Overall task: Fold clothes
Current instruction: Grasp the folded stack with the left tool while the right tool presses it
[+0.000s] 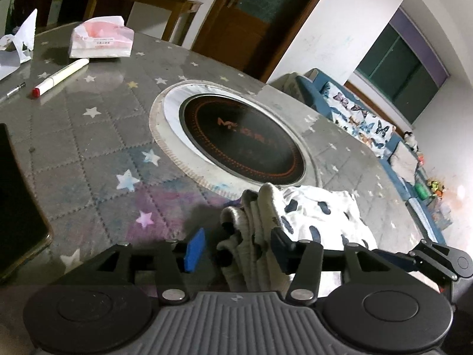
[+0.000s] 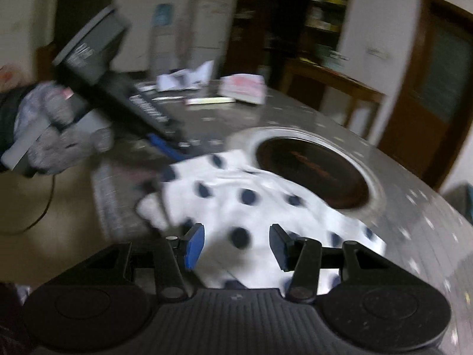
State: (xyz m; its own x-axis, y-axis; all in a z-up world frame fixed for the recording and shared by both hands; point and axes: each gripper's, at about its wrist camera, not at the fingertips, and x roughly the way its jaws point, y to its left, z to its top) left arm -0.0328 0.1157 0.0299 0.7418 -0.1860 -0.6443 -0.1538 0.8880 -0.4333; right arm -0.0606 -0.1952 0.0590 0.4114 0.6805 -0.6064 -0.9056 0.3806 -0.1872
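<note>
A white garment with dark blue spots (image 1: pixel 319 216) lies bunched on the near part of a round table (image 1: pixel 88 148) covered in a grey star-patterned quilted cloth, just this side of the black induction hob (image 1: pixel 242 145) sunk into the table's middle. In the left wrist view, the left gripper (image 1: pixel 238 247) sits at the garment's ribbed, off-white edge (image 1: pixel 254 236): the folds rise between its two fingers, lying close against the dark right-hand finger, while the blue-padded left-hand finger (image 1: pixel 195 250) stands apart from the cloth with a clear gap, so the jaws are parted and not pinching. The spotted body of the garment spreads away to the right of that gripper, toward the table's rim. In the blurred right wrist view, the right gripper (image 2: pixel 236 247) also stands with its jaws spread, the spotted fabric (image 2: pixel 245 195) filling the space between and beyond its fingers; whether either pad touches the cloth cannot be told through the blur. The same view shows the other gripper's body (image 2: pixel 97 68) at upper left, held in a grey-gloved hand (image 2: pixel 59 136), its tips at the garment's far left edge. Further back on the table lie a red-capped marker (image 1: pixel 59 78), a pack of tissues (image 1: pixel 100 40) and crumpled white paper (image 1: pixel 17 47).
</note>
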